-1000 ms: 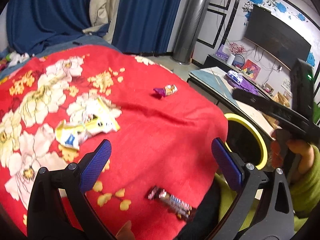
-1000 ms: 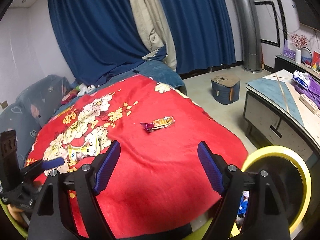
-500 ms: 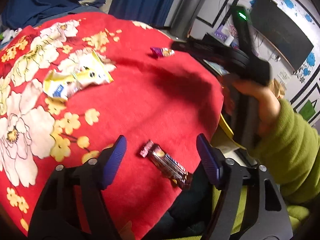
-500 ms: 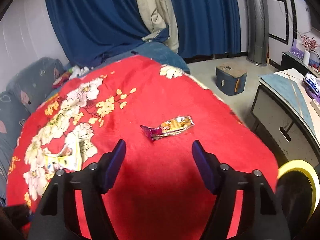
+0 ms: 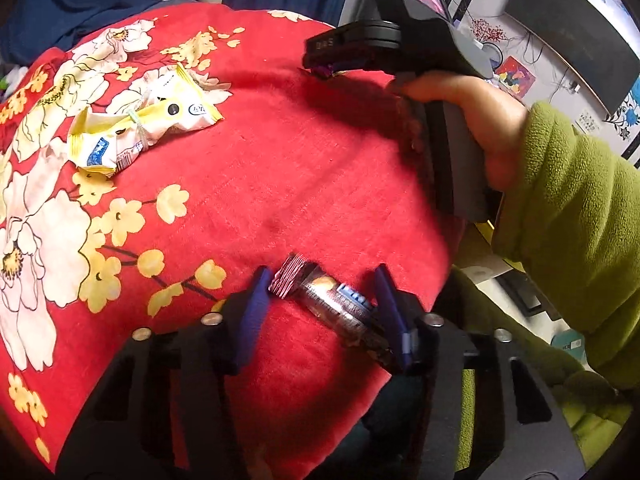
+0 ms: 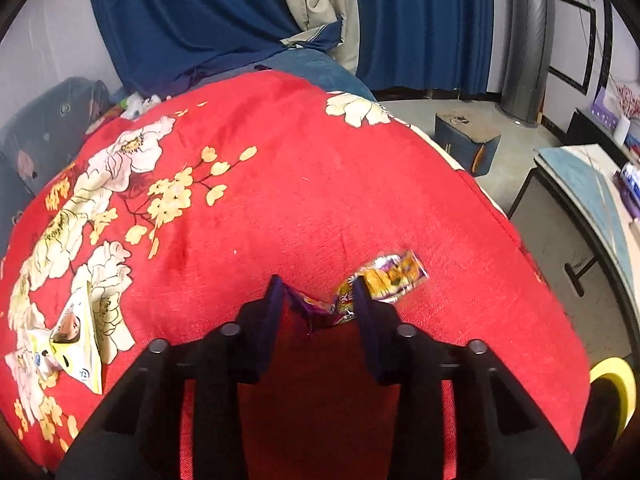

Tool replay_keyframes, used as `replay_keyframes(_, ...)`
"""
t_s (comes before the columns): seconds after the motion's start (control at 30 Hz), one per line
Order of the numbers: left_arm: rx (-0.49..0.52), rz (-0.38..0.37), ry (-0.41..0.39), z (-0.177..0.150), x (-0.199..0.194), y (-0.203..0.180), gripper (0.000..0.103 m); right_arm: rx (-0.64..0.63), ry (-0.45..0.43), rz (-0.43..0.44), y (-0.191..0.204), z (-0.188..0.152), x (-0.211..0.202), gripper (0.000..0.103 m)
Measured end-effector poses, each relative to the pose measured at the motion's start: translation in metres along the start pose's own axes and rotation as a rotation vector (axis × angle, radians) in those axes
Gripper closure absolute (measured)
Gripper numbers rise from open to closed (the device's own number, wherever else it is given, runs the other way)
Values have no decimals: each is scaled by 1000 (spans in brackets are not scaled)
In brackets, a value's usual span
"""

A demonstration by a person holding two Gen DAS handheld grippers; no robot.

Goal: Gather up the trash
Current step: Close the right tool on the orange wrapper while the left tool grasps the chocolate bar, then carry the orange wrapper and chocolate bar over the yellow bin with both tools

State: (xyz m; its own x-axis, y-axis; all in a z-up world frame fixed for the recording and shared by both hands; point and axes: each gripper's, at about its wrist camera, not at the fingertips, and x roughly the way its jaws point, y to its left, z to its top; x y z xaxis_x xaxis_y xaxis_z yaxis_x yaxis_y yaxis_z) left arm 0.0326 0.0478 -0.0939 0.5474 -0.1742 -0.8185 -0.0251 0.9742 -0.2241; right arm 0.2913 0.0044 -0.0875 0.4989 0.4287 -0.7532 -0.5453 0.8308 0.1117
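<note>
In the left wrist view, a crumpled yellow-and-white wrapper (image 5: 138,128) is seen at the upper left on the red floral blanket (image 5: 260,168). At the lower centre, the left gripper (image 5: 322,300) is held partly open, its blue pads set on either side of a dark candy bar wrapper (image 5: 332,306); the crimped end lies against the left pad and the far end passes by the right pad, but a firm clamp cannot be told. At the upper right, the right gripper (image 5: 320,70) is held by a hand (image 5: 472,120) in a green sleeve.

In the right wrist view, the right gripper (image 6: 318,294) is narrowly open around a purple-and-orange wrapper (image 6: 380,280), whose right end sticks out past the right finger.
</note>
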Motion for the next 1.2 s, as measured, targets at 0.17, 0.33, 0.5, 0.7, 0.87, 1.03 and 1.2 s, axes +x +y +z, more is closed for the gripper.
replay_keyframes(0.17, -28, -38, 1, 4, 0, 9, 79, -2, -13, 21, -6, -10, -9, 90)
replay_keyframes(0.33, -81, -134, -25, 8, -8, 22, 90, 21, -32, 62, -13, -23, -28, 93)
replay_keyframes(0.5, -33, -134, -115, 15, -30, 15, 90, 41, -67, 110, -17, -38, -54, 93)
replay_keyframes(0.7, -9, -117, -175, 38, -35, 13, 91, 75, -139, 139, -27, -52, -95, 93)
replay_keyframes(0.87, -2, -113, -219, 53, -40, 3, 91, 90, -197, 129, -40, -58, -125, 93)
replay_keyframes(1.03, 25, -121, -251, 64, -43, -13, 91, 110, -241, 111, -56, -65, -151, 93)
replay_keyframes(1.2, 51, -146, -273, 78, -39, -33, 91, 143, -271, 95, -75, -73, -172, 93)
